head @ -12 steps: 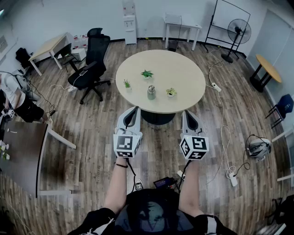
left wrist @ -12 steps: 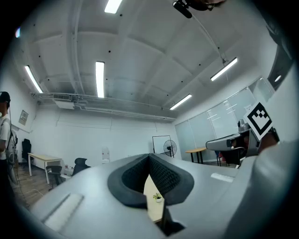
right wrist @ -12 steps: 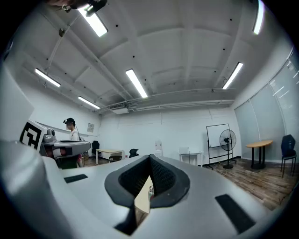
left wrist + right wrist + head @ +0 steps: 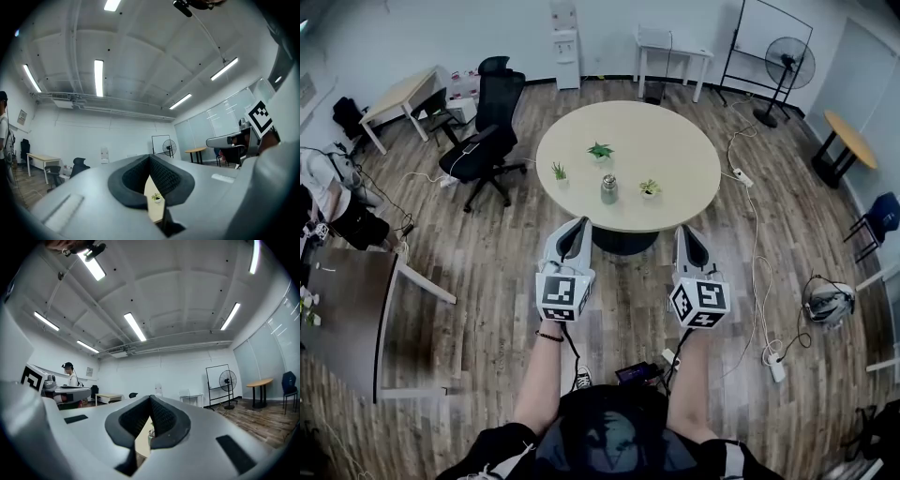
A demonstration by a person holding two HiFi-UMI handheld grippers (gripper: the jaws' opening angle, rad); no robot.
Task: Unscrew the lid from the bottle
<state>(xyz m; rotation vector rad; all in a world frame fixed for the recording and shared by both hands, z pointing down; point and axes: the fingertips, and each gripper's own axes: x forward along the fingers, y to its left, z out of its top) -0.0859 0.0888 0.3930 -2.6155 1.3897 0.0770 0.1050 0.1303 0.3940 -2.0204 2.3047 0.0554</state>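
Nearest the person, the left claw (image 4: 574, 225) and right claw (image 4: 685, 232) are held side by side just short of the round bench (image 4: 675, 141). Each is pinched fully together with nothing in it. Farther out, the bottle (image 4: 608, 189) stands upright on the bench (lid (image 4: 608, 177) on), among three small potted plants (image 4: 600, 150).

No readable text, numbers or brands anywhere. Black-and-white square markers (image 4: 563, 296) on left tool (image 4: 575, 225) and right tool (image 4: 683, 232) are patterns only, no characters. Wall notice (image 4: 89, 371) is too small to read.
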